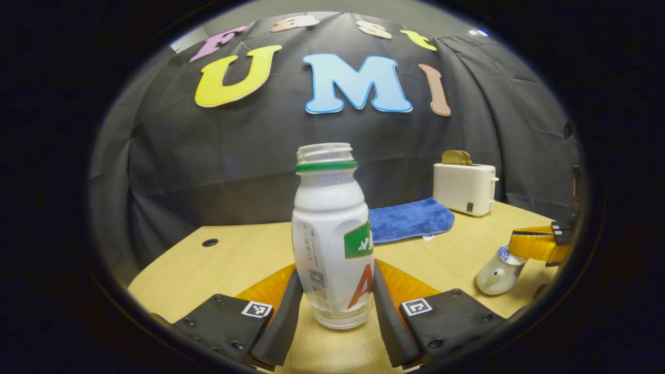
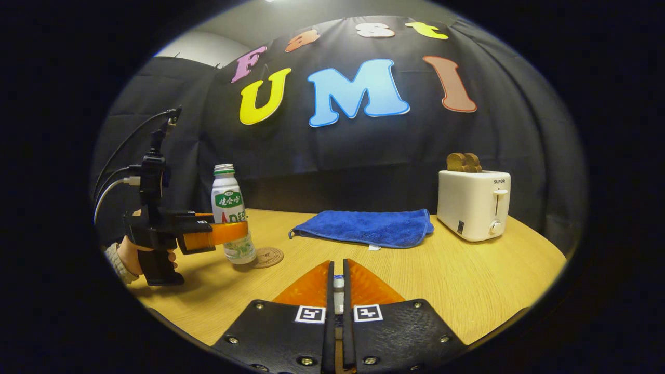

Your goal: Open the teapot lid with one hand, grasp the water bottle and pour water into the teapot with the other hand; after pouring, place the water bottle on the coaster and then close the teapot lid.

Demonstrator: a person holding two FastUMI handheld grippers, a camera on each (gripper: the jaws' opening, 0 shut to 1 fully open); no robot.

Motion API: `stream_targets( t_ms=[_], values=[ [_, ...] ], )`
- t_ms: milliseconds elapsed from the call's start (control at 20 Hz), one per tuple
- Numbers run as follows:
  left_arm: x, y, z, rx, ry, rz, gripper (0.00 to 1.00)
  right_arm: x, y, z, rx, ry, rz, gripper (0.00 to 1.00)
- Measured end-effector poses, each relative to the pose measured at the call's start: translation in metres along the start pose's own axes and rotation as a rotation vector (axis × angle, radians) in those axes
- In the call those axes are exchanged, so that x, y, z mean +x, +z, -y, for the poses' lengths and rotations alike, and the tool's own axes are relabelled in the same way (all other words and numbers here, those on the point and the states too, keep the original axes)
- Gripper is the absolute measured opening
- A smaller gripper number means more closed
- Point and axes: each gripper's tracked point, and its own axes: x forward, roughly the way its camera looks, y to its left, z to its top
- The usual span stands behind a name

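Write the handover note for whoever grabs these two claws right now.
Left claw: fingers on both sides of the uncapped water bottle, which stands on the table beside the coaster; full grip unclear.
Right claw: nearly shut on something small, apparently the teapot lid's knob; teapot sits right of the bottle.
Whether the lid is up is unclear.
Left: lift lid, pour, bottle onto coaster, close lid.

Left gripper (image 1: 332,306) jaws spread; right gripper (image 2: 337,291) jaws nearly closed.

left hand-held gripper (image 2: 228,234) around water bottle (image 2: 231,218) | coaster (image 2: 266,256) beside | table (image 2: 467,280)
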Motion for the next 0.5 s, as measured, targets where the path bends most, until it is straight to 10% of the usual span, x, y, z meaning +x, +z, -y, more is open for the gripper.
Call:
stream_targets(
  t_ms=[100,250,350,500],
  values=[
    [0.004,0.003,0.002,-0.008,-0.015,0.003,0.7,-0.01,0.003,-0.003,-0.004,0.018,0.002,0.17],
    [0.012,0.006,0.001,-0.026,-0.029,0.0,0.81,-0.004,0.004,-0.008,-0.001,0.037,0.022,0.83],
    [0.017,0.007,0.001,-0.038,-0.034,-0.003,0.7,-0.009,0.011,-0.003,-0.02,0.013,0.049,0.89],
    [0.028,0.003,0.002,-0.049,-0.038,-0.013,0.81,-0.011,0.018,0.005,-0.029,-0.02,0.077,0.89]
  ],
)
